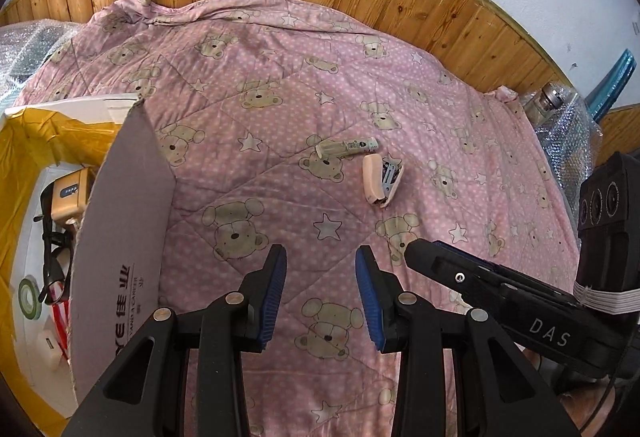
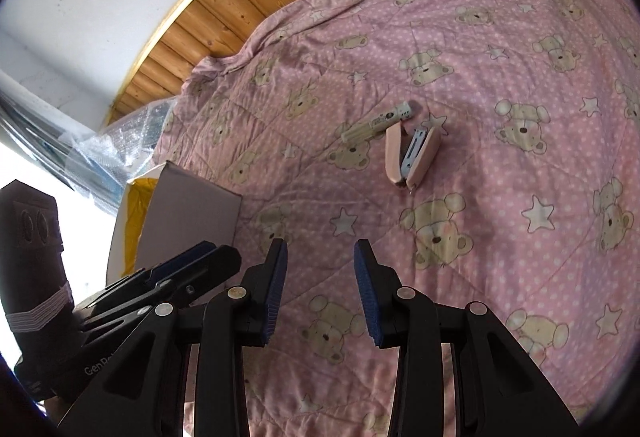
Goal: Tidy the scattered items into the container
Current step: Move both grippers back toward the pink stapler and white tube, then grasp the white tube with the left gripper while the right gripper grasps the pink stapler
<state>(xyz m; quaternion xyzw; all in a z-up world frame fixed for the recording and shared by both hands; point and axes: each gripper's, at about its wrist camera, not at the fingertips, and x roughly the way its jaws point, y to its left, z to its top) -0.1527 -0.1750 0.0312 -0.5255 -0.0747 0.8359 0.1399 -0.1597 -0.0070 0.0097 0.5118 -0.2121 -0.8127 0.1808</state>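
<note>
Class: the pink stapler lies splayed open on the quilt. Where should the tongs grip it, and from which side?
Grip the pink stapler near its hinged end, where both halves meet, coming straight down from above with the right tongs. The splayed far ends are probably too wide for the jaws, and the tube crowds that side.

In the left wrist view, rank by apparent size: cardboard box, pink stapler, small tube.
1. cardboard box, though it is nearest the camera.
2. pink stapler.
3. small tube, similar in length but thinner, so this order is unsure.
</note>
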